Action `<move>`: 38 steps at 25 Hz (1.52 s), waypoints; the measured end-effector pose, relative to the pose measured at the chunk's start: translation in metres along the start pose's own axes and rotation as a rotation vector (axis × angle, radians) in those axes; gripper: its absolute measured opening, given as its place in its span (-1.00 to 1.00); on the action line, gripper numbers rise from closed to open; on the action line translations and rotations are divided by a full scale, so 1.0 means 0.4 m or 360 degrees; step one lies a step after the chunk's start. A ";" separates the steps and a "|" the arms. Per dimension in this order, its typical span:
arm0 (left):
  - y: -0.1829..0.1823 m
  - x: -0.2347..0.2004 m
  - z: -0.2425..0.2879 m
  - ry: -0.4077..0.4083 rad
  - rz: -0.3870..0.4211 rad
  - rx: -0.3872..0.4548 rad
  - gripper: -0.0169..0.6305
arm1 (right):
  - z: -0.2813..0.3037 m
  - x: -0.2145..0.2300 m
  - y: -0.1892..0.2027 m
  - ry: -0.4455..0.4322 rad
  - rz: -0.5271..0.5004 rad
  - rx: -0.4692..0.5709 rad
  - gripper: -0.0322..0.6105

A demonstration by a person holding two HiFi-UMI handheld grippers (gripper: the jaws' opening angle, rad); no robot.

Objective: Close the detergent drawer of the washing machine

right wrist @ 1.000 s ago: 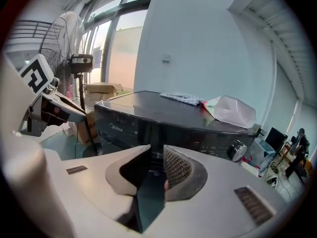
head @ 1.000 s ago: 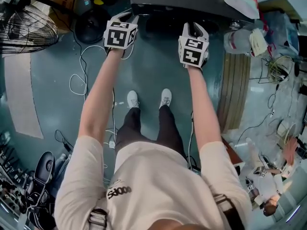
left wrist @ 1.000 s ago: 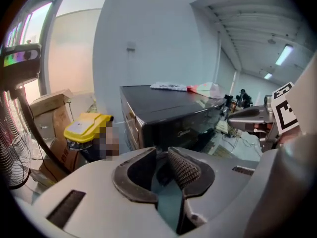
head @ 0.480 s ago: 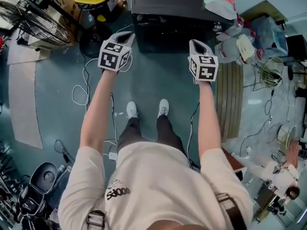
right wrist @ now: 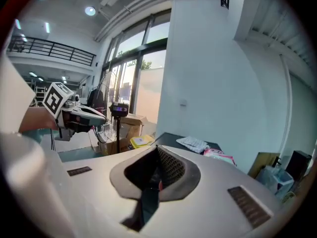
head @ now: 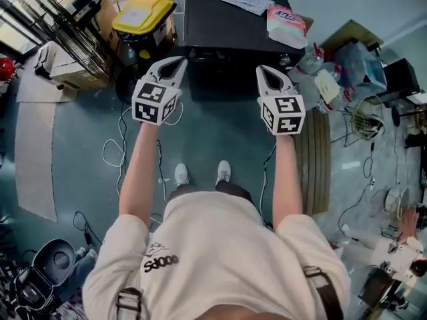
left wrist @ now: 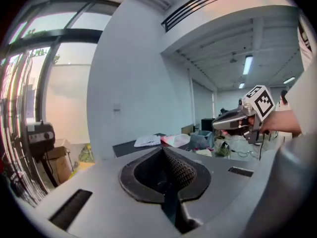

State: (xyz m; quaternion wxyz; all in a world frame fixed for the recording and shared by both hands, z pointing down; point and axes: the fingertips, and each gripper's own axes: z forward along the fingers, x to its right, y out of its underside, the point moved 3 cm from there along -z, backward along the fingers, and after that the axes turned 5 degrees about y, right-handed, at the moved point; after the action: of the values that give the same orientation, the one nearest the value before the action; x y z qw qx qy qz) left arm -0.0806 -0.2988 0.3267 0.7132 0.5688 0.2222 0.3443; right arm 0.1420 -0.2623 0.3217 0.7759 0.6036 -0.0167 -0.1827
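The black washing machine (head: 227,25) stands ahead of me, seen from above, with papers and a pink detergent bag (head: 287,24) on its top. Its front face is in shadow and I cannot make out the detergent drawer. My left gripper (head: 179,61) is shut and empty, hanging in the air before the machine's left front corner. My right gripper (head: 262,70) is shut and empty too, before the right front corner. In the left gripper view the closed jaws (left wrist: 166,155) point level at the machine's top (left wrist: 130,145). The right gripper view shows the same top (right wrist: 171,139) past its closed jaws (right wrist: 157,152).
A yellow-lidded bin (head: 142,15) and cardboard boxes stand left of the machine, with a wire rack (head: 60,32) beyond. White cables (head: 115,149) trail across the floor. Bags and clutter (head: 347,65) and a slatted board (head: 319,159) lie to the right. My feet (head: 200,173) stand behind the grippers.
Both grippers have come up and back from the machine's front, staying side by side. The machine's whole top has come into the head view.
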 end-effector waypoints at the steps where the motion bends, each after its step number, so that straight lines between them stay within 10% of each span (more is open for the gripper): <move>1: -0.023 0.008 -0.014 -0.0002 0.0045 0.0020 -0.89 | -0.015 -0.002 -0.024 -0.0004 -0.0025 0.0029 -0.88; 8: -0.152 0.051 -0.100 -0.0042 0.0256 0.0142 -0.89 | -0.088 -0.039 -0.161 -0.0063 -0.0125 0.0235 -0.88; 38: -0.289 0.032 -0.210 -0.0192 0.0427 0.0263 -0.89 | -0.119 -0.131 -0.334 -0.0181 -0.0343 0.0466 -0.88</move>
State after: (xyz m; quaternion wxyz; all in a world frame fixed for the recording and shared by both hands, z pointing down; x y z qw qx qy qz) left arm -0.1038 -0.2475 0.1947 0.6237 0.6697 0.1285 0.3822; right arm 0.0694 -0.2296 0.1931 0.6535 0.6971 -0.0223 -0.2942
